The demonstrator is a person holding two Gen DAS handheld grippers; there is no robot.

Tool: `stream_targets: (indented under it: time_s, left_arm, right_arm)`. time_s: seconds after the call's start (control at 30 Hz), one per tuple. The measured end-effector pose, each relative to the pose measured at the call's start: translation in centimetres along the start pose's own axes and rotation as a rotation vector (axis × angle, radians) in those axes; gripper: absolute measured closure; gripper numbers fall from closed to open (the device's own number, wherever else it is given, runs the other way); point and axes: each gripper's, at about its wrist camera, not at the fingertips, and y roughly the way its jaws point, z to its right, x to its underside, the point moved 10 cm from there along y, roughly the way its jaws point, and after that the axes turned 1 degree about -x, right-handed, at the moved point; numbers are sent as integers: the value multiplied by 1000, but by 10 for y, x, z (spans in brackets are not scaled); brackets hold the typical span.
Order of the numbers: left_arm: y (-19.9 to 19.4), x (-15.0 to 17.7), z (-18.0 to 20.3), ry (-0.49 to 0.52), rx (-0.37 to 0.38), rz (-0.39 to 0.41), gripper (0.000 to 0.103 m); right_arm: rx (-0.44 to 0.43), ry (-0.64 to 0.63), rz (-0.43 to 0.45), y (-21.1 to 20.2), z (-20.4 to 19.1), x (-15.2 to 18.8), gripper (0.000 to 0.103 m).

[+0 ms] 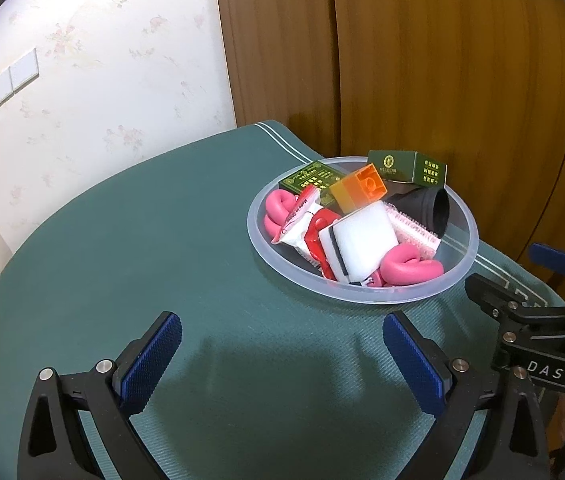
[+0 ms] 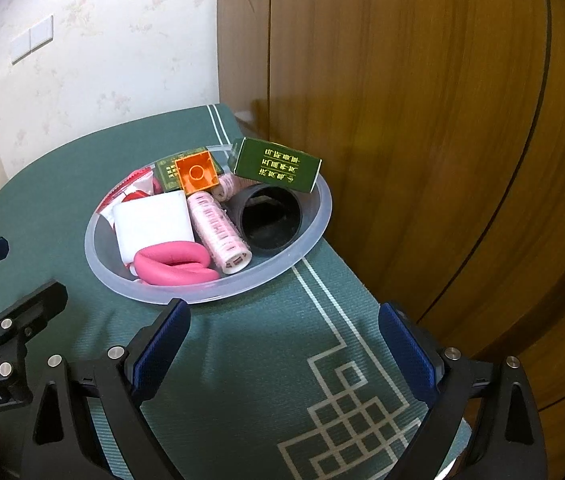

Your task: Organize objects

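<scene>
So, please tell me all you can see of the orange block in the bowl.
The orange block is a translucent plastic toy brick, more yellow on one side, with a round stud in a square top. It sits tilted on top of the pile in the clear bowl, resting on the white block and a green box. Neither gripper touches it.

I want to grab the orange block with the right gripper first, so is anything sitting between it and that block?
Yes. From the right gripper, the bowl's near rim comes first, then the pink foam loop, white block and pink hair roller. The orange block sits behind them, though its top is uncovered, so coming from above looks clear.
</scene>
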Motion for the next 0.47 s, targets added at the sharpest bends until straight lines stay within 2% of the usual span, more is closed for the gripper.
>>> stream_targets:
  time_s: [0.47]
  left_arm:
    - [1,4,0,14,-4,-5,0]
  right_arm:
    - [-2,2,-6,-1,1,2,7]
